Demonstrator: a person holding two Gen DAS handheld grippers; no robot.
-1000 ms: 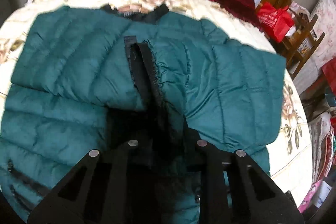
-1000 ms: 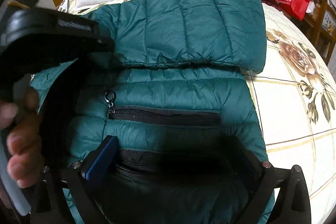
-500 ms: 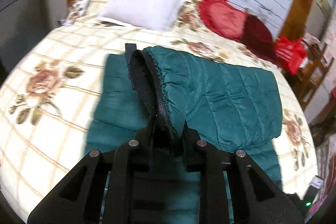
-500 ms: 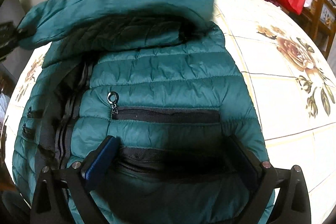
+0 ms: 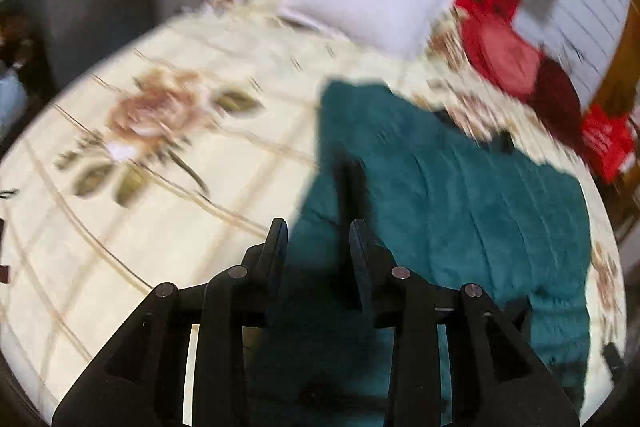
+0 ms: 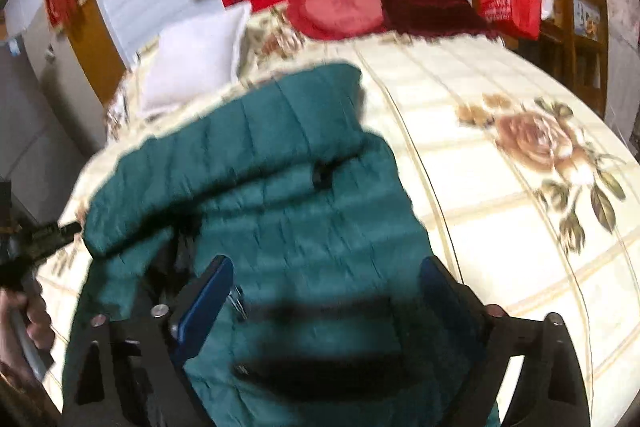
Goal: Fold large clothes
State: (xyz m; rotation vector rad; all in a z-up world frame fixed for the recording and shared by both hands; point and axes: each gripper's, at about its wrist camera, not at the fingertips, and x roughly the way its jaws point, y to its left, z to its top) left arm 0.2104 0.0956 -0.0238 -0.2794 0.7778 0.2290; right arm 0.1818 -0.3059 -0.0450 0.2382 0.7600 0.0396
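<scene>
Sleeve (image 5: 352, 187) now out of left gripper (image 5: 318, 239)

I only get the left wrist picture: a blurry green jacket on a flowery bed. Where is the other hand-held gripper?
Observer: The right hand-held gripper hangs over the near end of the jacket, jaws wide open, gripping nothing.
Operator: Is a sleeve folded over yet?
Observer: One sleeve stretches slantwise across the jacket's body, its end right by the left hand-held gripper.
Operator: Who holds that one?
Observer: A person's hand shows at the left edge, fingers wrapped round its handle.
</scene>
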